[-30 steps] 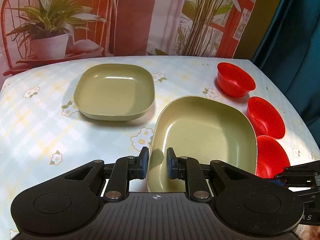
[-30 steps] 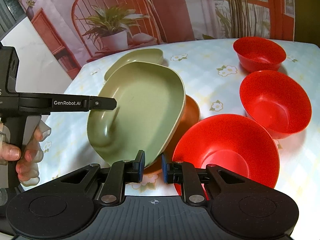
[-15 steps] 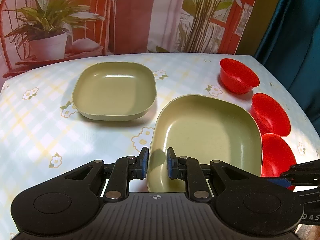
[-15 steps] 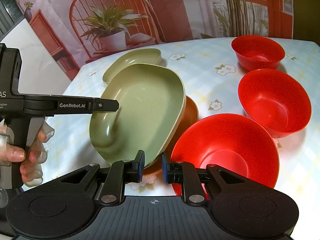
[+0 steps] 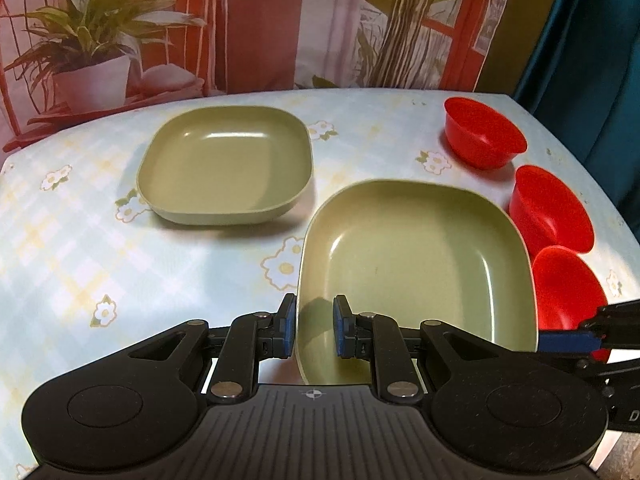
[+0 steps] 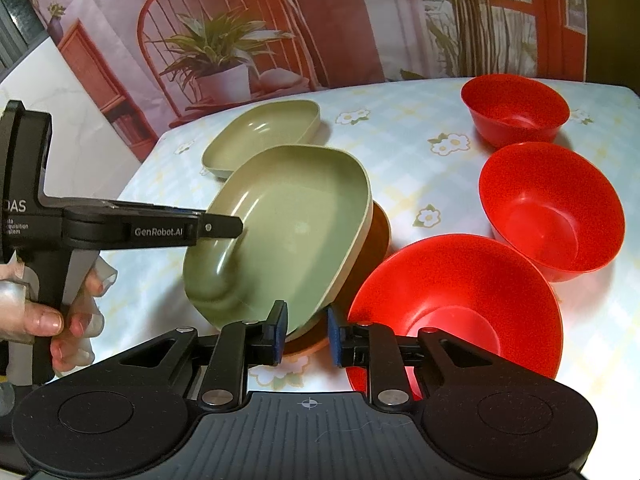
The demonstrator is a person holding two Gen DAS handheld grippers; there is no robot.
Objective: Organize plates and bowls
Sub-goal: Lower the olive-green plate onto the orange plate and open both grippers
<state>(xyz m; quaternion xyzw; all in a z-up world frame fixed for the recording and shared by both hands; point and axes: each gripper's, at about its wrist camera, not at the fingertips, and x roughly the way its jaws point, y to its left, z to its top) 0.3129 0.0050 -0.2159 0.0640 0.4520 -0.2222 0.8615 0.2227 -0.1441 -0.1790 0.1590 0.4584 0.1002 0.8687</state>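
My left gripper point(image 5: 315, 332) is shut on the near left rim of a green square plate point(image 5: 412, 256), which hangs tilted above the table. In the right wrist view that plate point(image 6: 292, 232) covers most of a brown plate point(image 6: 378, 240) lying on the cloth. The jaws of my right gripper point(image 6: 306, 334) are opening, with the green plate's lower corner between them and the right pad clear of it. A second green plate point(image 5: 226, 164) lies flat at the back. Three red bowls point(image 6: 516, 108) point(image 6: 552, 208) point(image 6: 460, 304) stand in a row on the right.
The table point(image 5: 80, 240) wears a pale blue floral cloth, and its right edge runs just past the bowls. A person's hand point(image 6: 40, 320) grips the left gripper's handle at the left. A printed backdrop of a chair and plants point(image 5: 92, 52) hangs behind, with a teal curtain point(image 5: 592, 40) on the right.
The right gripper's jaws have parted a little around the green plate's corner. The left gripper and the plate have hardly shifted.
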